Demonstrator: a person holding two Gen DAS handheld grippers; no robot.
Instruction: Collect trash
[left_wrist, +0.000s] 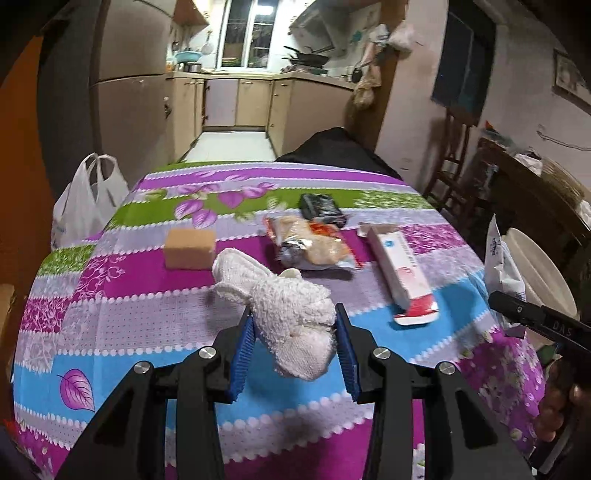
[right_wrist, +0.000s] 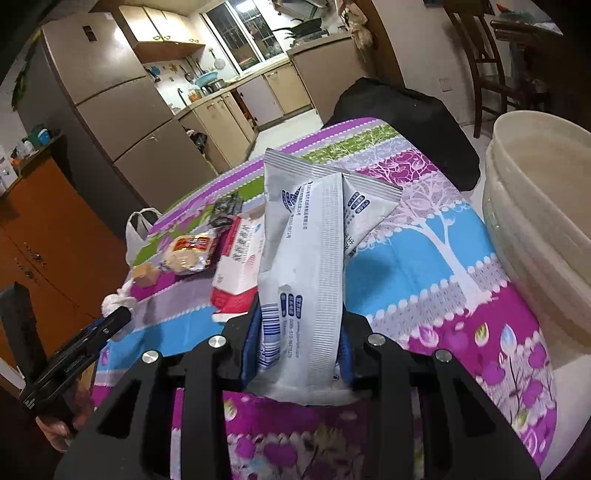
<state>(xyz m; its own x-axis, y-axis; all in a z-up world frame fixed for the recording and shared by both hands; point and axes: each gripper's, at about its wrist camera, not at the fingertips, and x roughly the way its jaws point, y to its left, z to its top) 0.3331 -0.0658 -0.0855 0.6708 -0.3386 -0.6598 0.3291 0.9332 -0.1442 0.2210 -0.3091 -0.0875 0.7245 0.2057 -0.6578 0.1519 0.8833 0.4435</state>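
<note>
Trash: white cloth (left_wrist: 291, 314) pinched in left gripper (left_wrist: 293, 345) over table (left_wrist: 147, 317) near edge; silver wrapper (right_wrist: 310, 273) clamped in right gripper (right_wrist: 299, 354) beside bucket (right_wrist: 535, 229).

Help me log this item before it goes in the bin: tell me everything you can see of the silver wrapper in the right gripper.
The silver wrapper is a flat, crinkled foil-like packet, grey-white with blue printed text, blue logos and a barcode near its lower end. It stands roughly upright, its top folded into a pointed flap. The right gripper is shut on its lower part, blue fingers pressing both sides. It is lifted over the patterned tablecloth, left of the white bucket.
</note>
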